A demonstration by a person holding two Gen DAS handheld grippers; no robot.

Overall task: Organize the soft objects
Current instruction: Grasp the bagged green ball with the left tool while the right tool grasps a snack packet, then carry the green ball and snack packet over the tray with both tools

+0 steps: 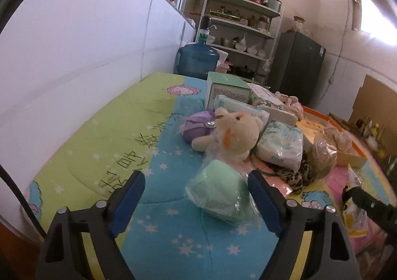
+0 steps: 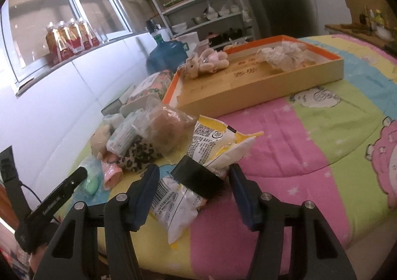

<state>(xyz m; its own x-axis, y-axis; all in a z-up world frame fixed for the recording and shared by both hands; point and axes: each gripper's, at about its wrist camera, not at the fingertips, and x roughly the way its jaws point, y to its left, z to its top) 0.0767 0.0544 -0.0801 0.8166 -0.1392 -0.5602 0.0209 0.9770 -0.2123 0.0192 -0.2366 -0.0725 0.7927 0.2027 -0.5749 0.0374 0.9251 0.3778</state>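
In the left wrist view my left gripper (image 1: 196, 187) is open around a green soft block in clear wrap (image 1: 220, 193), which lies on the quilt between the fingers. Behind it lie a cream teddy bear (image 1: 233, 133), a purple ball (image 1: 196, 126) and tissue packs (image 1: 280, 146). In the right wrist view my right gripper (image 2: 194, 180) is open around a black band (image 2: 201, 178) lying on yellow-white snack packets (image 2: 211, 141). An orange-rimmed cardboard tray (image 2: 310, 81) holds a pink plush rabbit (image 2: 206, 62) and a white fluffy toy (image 2: 282, 55).
A bagged brown plush (image 2: 168, 128), a leopard-print cloth (image 2: 139, 153) and boxes (image 1: 227, 90) crowd the quilt's middle. A blue water jug (image 1: 197, 57), shelves (image 1: 240, 31) and a dark fridge (image 1: 297, 66) stand behind the bed. A white wall (image 1: 74, 56) runs along the left.
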